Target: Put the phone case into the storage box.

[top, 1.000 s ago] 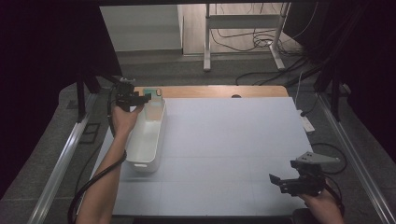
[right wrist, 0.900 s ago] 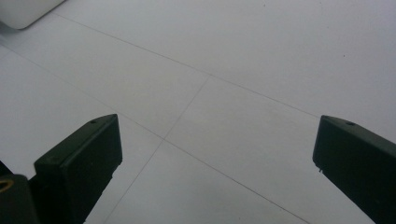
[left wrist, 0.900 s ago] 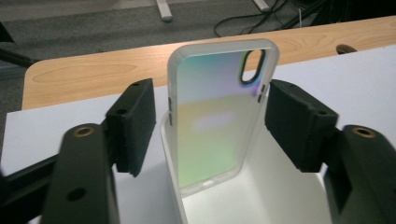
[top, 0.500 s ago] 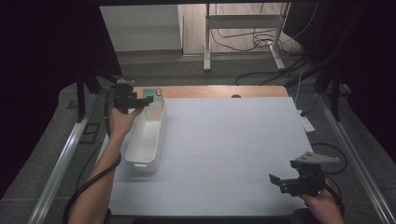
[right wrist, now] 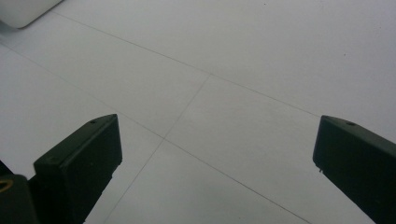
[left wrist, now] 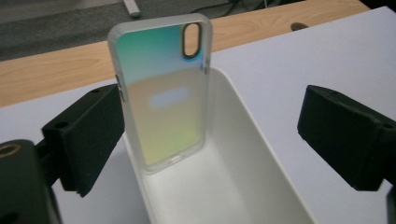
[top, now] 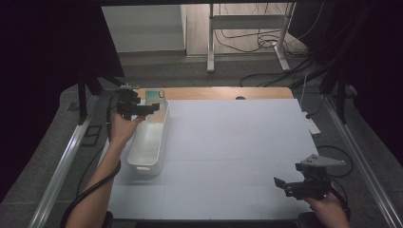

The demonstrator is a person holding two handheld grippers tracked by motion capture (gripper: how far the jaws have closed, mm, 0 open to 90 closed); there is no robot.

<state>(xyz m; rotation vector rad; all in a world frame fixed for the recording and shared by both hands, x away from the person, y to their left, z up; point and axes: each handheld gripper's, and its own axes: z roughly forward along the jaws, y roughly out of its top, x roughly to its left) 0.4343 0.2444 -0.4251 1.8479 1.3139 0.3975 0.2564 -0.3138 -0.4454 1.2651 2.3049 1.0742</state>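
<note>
An iridescent phone case with a clear rim stands nearly upright, leaning at the far end of a white oblong bin. My left gripper is open and wide, with the case between its jaws. The left jaw sits close against the case's edge and the right jaw is well apart from it. In the high view the left gripper hovers over the far end of the bin, by the case. My right gripper stands open and empty over the table's near right corner, above bare white mat.
The white mat covers the table, with a wooden strip along the far edge. A small white item lies at the mat's right edge. Metal rails run along both sides, and cables lie on the floor beyond.
The left forearm has shifted a little to the left while its gripper stays over the far end of the bin. The right gripper has not moved.
</note>
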